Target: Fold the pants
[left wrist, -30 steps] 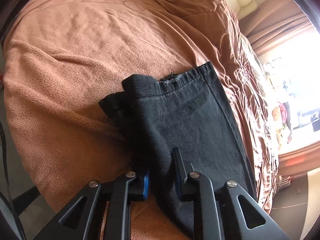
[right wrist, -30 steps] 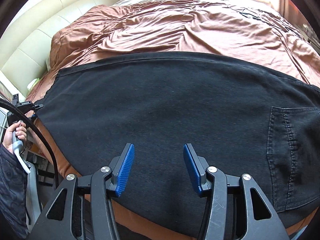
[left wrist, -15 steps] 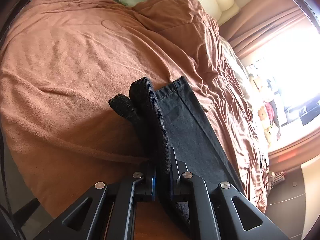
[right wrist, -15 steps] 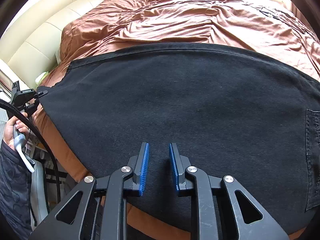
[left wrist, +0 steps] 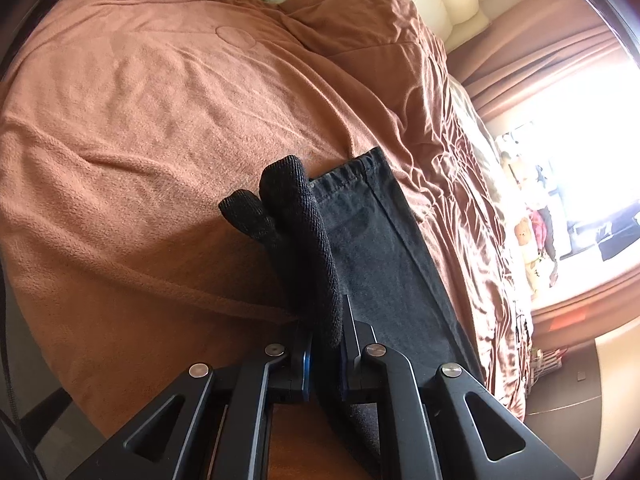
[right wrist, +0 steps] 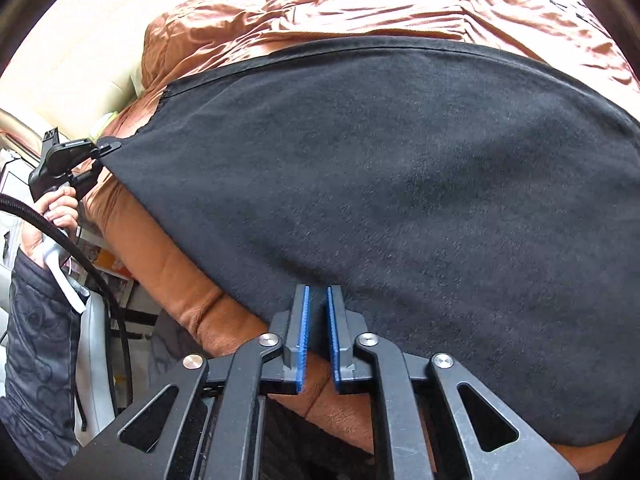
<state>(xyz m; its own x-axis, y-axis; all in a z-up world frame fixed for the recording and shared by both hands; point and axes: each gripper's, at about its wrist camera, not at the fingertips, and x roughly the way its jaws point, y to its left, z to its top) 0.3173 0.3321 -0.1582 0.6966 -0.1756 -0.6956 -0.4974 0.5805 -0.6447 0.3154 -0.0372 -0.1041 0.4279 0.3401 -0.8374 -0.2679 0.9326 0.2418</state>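
The black pants (right wrist: 380, 184) are spread flat on the brown blanket (left wrist: 160, 120) of a bed. One end of the pants (bunched into a thick roll) is squeezed tight by the left gripper (left wrist: 325, 344). The right gripper (right wrist: 318, 320) has just been closing, and the near edge of the pants is pinched between its blue pads (right wrist: 303, 332).
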